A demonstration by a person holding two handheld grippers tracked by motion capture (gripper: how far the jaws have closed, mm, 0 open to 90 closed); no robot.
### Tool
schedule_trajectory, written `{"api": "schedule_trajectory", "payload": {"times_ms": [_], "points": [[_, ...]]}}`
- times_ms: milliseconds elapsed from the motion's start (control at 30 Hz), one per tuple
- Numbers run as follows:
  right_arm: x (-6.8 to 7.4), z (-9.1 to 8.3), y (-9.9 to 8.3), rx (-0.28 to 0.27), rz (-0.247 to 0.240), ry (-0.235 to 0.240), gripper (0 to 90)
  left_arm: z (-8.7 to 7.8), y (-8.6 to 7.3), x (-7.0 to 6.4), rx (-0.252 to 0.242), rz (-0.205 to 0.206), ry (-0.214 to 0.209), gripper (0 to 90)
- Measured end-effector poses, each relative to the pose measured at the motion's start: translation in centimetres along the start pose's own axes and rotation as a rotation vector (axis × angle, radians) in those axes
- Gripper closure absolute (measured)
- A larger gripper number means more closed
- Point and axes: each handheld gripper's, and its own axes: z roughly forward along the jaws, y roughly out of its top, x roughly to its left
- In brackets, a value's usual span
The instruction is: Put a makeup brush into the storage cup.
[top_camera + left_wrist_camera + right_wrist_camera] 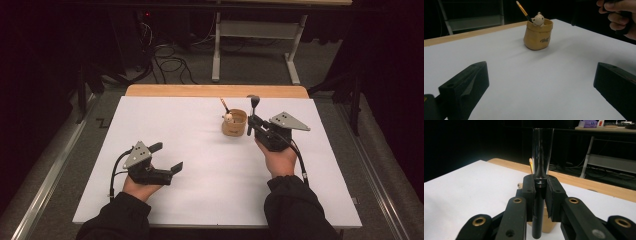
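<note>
A person's right gripper (251, 121) clamps a black makeup brush (254, 102) upright, jaws closed on the handle, the flared head standing above them. In the right gripper view the brush (541, 157) rises straight between the closed jaws, its handle running down past them. The brush is held just beside a small tan pot (234, 123) on the white table (210, 185), to the pot's right in the high view. The pot holds a yellow-handled brush (523, 11) and a small bear figure (538, 19). The left gripper (167, 157), well apart near the table's front left, rests with jaws wide open, holding nothing.
</note>
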Motion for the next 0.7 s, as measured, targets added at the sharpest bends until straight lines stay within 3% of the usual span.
{"api": "schedule_trajectory", "payload": {"times_ms": [467, 700], "points": [[-0.5, 2.5, 0.1, 0.006, 0.008, -0.009, 80.6, -0.5, -0.1, -0.2, -0.001, 0.008, 0.011, 0.6], [-0.6, 3.0, 1.1, -0.012, 0.006, -0.014, 80.6, -0.5, -0.1, -0.2, -0.004, 0.005, 0.012, 0.6]]}}
